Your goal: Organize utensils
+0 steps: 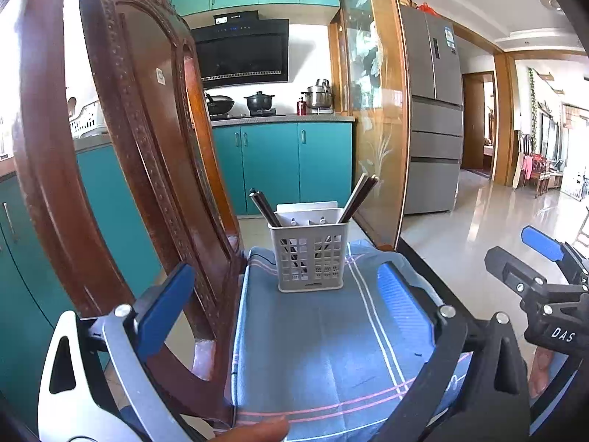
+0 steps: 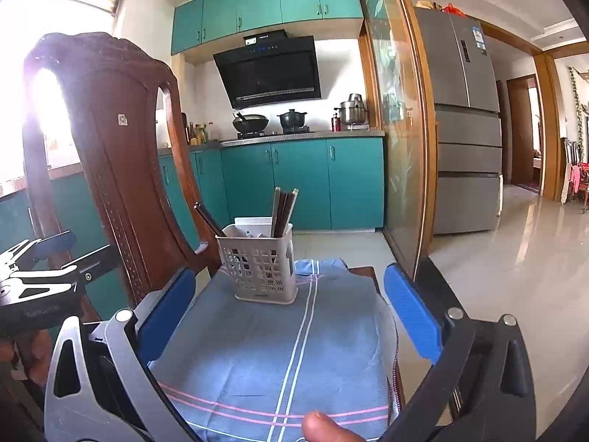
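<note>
A pale perforated utensil holder (image 1: 310, 256) stands upright on a blue striped cloth (image 1: 324, 350) over a chair seat; it also shows in the right wrist view (image 2: 259, 263). Dark chopsticks (image 1: 263, 208) lean out of its left side and more chopsticks (image 1: 359, 197) lean out of its right side; in the right wrist view they show as a left pair (image 2: 208, 219) and a right bunch (image 2: 283, 211). My left gripper (image 1: 287, 305) is open and empty, short of the holder. My right gripper (image 2: 291, 316) is open and empty, also short of it. The right gripper shows at the left view's right edge (image 1: 530, 258).
A carved wooden chair back (image 1: 121, 154) rises close on the left, also in the right wrist view (image 2: 106, 154). The left gripper shows at far left (image 2: 44, 261). A glass sliding door (image 1: 375, 103) stands behind. Teal cabinets (image 1: 279, 162), a stove with pots and a fridge (image 1: 434, 118) are farther off.
</note>
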{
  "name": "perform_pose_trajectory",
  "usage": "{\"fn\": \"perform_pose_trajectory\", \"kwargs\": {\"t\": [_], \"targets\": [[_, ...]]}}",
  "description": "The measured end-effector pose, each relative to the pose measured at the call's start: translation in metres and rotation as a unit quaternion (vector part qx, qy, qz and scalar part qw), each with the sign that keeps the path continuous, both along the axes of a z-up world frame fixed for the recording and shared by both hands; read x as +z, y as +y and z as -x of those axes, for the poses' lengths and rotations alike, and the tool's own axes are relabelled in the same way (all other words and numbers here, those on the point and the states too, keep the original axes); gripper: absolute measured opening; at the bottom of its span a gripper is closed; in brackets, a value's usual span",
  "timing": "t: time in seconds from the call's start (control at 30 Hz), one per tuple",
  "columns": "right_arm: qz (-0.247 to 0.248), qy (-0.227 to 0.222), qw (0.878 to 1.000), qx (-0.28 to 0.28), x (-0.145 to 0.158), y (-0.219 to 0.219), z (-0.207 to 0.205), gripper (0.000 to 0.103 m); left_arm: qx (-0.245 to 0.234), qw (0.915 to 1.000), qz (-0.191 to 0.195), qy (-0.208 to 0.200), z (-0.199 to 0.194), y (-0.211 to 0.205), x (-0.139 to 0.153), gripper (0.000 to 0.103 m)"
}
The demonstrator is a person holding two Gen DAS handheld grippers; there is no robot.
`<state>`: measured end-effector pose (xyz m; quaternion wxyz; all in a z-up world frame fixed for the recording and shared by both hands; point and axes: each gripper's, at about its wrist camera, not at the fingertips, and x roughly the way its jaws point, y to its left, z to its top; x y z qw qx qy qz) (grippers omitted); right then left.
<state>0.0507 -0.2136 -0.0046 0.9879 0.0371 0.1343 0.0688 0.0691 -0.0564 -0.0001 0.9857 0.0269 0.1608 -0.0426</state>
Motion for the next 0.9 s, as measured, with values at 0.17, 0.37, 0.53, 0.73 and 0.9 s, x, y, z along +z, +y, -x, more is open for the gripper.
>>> {"fn": "perform_pose_trajectory", "kwargs": {"t": [0.17, 0.37, 0.53, 0.73, 0.9], "targets": [[0.014, -0.001, 1.000, -0.004, -0.001, 0.003, 0.006, 0.100, -0.002, 1.0000, 0.001, -0.008, 0.009, 0.003, 0.004, 0.099], [0.032, -0.006, 0.999, -0.003, -0.001, 0.009, 0.010, 0.100, -0.006, 0.9999, 0.005, -0.009, 0.014, 0.004, 0.006, 0.099], [0.041, -0.007, 0.999, -0.002, -0.002, 0.012, 0.012, 0.100, -0.008, 0.9999, 0.006, -0.007, 0.014, 0.004, 0.005, 0.099], [0.044, -0.007, 0.999, 0.000, -0.003, 0.014, 0.013, 0.100, -0.009, 0.9999, 0.010, -0.002, 0.013, 0.004, 0.003, 0.099], [0.050, -0.006, 0.999, 0.003, -0.005, 0.018, 0.014, 0.100, -0.011, 0.9999, 0.011, -0.001, 0.014, 0.006, 0.002, 0.099]]}}
